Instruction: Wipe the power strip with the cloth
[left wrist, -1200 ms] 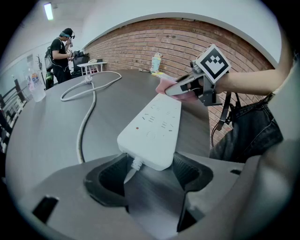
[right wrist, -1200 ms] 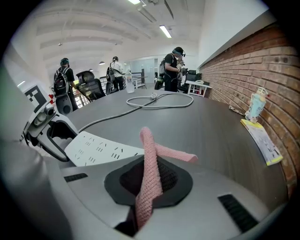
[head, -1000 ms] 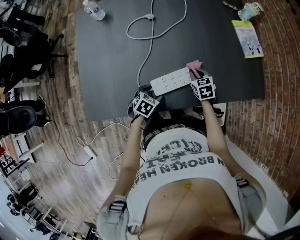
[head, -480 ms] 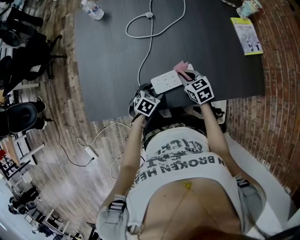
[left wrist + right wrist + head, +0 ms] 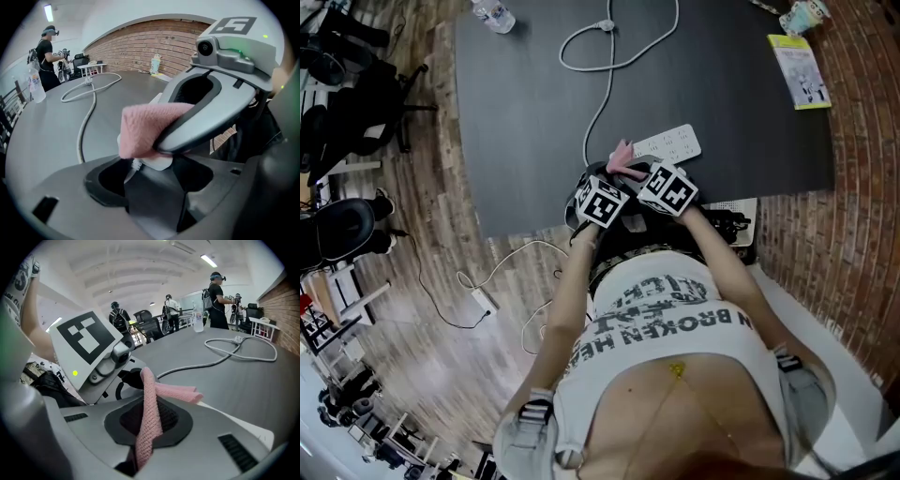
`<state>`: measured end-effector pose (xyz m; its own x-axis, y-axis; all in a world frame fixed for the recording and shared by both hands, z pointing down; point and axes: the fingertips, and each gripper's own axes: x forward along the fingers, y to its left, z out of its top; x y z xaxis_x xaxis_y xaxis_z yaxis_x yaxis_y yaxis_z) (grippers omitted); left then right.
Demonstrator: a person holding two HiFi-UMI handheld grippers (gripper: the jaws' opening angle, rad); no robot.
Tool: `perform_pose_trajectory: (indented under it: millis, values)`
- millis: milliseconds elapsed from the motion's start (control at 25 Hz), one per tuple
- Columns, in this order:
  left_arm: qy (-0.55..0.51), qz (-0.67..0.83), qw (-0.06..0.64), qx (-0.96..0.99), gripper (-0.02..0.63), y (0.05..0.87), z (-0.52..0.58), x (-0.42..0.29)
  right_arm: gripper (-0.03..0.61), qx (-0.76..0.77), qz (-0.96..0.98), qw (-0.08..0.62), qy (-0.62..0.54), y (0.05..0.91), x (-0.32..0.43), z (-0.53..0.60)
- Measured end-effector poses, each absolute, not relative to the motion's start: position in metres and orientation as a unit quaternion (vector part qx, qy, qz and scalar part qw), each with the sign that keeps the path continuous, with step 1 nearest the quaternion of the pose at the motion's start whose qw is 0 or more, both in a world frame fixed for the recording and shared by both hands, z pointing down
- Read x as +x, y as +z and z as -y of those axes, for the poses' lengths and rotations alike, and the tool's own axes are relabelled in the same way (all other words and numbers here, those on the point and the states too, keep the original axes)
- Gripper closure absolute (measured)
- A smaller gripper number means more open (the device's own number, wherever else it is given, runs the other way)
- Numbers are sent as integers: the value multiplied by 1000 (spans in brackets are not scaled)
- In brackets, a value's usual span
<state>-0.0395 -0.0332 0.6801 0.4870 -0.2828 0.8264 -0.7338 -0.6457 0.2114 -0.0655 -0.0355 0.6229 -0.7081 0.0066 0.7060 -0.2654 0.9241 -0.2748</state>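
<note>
Left tool (image 5: pixel 149 176) is clamped on the cord end of the power strip (image 5: pixel 673 143). Right tool (image 5: pixel 149 425) pinches the pink cloth (image 5: pixel 151 404), pressed onto that same end, and the two tools sit just beside each other. The strip sits angled near the front edge of the surface (image 5: pixel 525 112), both tools right at that edge. There's bare surface to the left and beyond. The cable (image 5: pixel 602 103) loops toward the far edge. The bottle (image 5: pixel 494 14) at the far-left corner and the booklet (image 5: pixel 800 70) by the right edge are well apart.
</note>
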Motion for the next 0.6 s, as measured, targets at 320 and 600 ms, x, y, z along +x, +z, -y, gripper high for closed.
perform_pose_trajectory:
  millis: [320,600]
  values:
    - [417,306,263,814,324,681,31,-40,563,61,895,407,173,639,-70,29]
    - [438,304,236,812,324,683,29,-41,563,70,897,406,158,640,-70,29]
